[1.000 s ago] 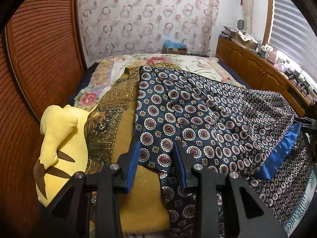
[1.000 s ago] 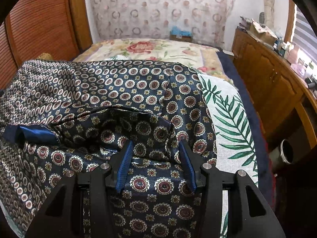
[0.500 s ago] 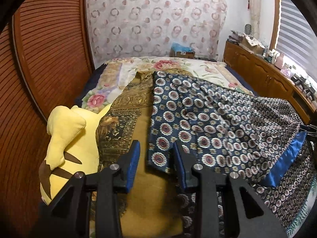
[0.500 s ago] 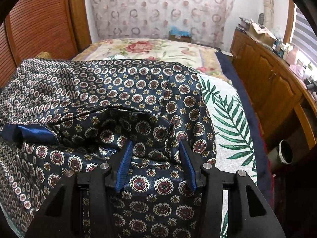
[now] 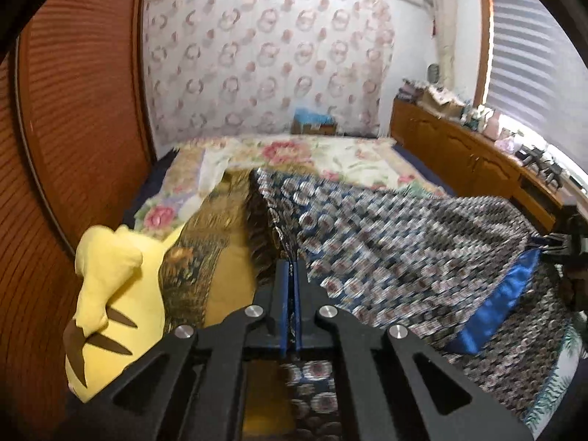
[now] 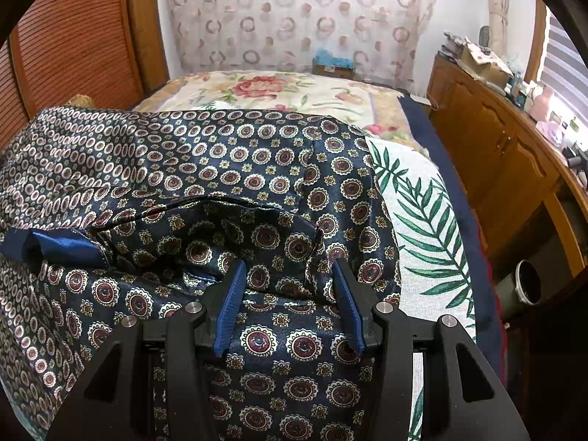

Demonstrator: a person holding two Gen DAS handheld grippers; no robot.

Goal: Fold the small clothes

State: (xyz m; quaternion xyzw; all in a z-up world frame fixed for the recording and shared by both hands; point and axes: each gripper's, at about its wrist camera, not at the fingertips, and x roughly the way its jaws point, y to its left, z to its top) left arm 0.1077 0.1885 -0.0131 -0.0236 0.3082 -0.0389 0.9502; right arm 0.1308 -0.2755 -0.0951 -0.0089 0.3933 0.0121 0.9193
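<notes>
On the bed (image 5: 352,154), my left tool (image 5: 291,268) has just closed its blue pads on the patterned garment's (image 5: 386,242) edge, which now rises at 12 o'clock. My right tool (image 6: 290,275) stays half-wide, unmoved, the garment (image 6: 257,169) lying loose between its pads.

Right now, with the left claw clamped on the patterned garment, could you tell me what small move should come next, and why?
Probably close the right claw on the fabric fold between its pads: the left claw has just closed, pinching the patterned garment at its edge, while the right one is open over the cloth, so only one side is gripped for folding.
</notes>
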